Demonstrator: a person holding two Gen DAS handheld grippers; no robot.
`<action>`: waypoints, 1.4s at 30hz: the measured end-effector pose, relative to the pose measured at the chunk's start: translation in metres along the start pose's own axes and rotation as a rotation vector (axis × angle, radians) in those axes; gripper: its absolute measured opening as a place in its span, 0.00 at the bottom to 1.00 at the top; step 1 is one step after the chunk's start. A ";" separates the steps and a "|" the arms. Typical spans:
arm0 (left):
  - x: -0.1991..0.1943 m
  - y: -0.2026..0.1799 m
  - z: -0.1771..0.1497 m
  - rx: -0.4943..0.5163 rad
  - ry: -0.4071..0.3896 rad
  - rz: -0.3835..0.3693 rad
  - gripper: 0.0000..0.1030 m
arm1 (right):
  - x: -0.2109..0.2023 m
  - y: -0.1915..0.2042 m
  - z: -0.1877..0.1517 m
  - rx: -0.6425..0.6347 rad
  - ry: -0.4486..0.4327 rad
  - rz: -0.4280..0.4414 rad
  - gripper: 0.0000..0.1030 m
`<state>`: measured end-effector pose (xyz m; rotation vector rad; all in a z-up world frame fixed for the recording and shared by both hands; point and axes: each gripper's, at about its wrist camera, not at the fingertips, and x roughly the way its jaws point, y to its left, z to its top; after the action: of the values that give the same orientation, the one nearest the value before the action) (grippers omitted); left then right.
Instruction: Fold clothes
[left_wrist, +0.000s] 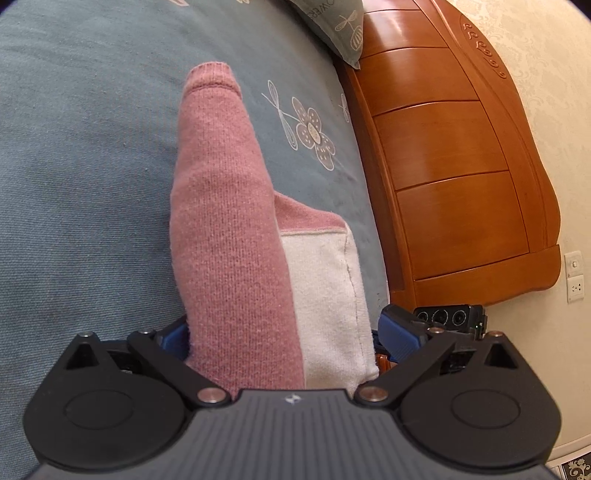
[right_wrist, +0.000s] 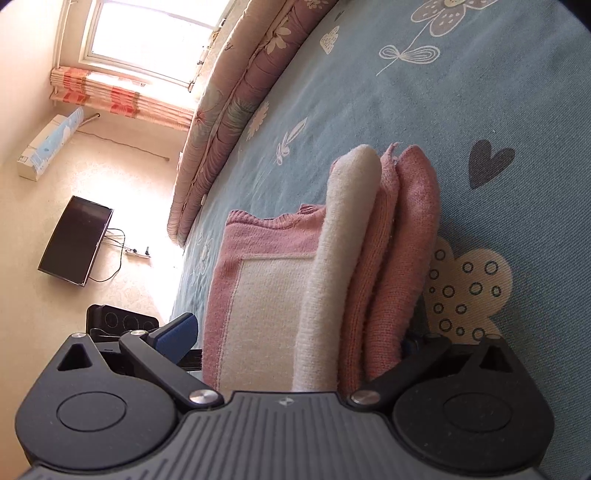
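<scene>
Found the pink and white sweater (left_wrist: 229, 221) on the blue bedsheet (left_wrist: 74, 147), already doubled into several layers. In the left wrist view, ran from 6 o'clock up towards 12 o'clock, with a pink sleeve on top and a white panel beside it at 4 o'clock. Lay close to the wooden headboard (left_wrist: 443, 147) at 3 o'clock.

Saw the left gripper (left_wrist: 284, 332) with its jaws wide apart and the fabric filling the whole gap between the blue pads. Could not tell whether pressed firmly or only resting around the cloth.

Saw the right gripper (right_wrist: 295, 336) also spread wide around the same sweater (right_wrist: 369, 258). Showed here three or four stacked edges, white then pink, from 12 o'clock down to 6 o'clock. Could see only the pad at 9 o'clock; the other was hidden behind the layers, so the hold could not be judged either.

Fitted two stages, judging by the stack: a thick bundle taken up for one more fold, or a finished bundle just being set down and squared.

For either, judged these cares useful:
- Needed all layers caught together, because the soft knit slides easily and the inner pink layer could slip out.
- Best kept both grippers level and at equal height, so that the edges stayed aligned.
- Best moved slowly, without pulling apart, to avoid stretching the knit.
- Worth minding the headboard at 3 o'clock.
</scene>
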<state>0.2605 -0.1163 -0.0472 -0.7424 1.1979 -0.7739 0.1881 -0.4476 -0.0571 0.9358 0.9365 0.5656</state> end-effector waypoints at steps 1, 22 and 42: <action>0.005 -0.004 0.001 0.007 0.006 -0.003 0.96 | -0.006 -0.002 0.001 -0.001 -0.009 -0.001 1.00; 0.136 -0.070 0.034 0.085 0.149 -0.120 0.96 | -0.115 -0.056 0.089 0.031 -0.239 -0.099 1.00; 0.202 -0.075 0.043 0.101 0.197 -0.079 0.96 | -0.176 -0.128 0.129 0.101 -0.423 -0.216 1.00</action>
<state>0.3300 -0.3224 -0.0800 -0.6437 1.3015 -0.9843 0.2147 -0.6992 -0.0596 0.9814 0.6748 0.1267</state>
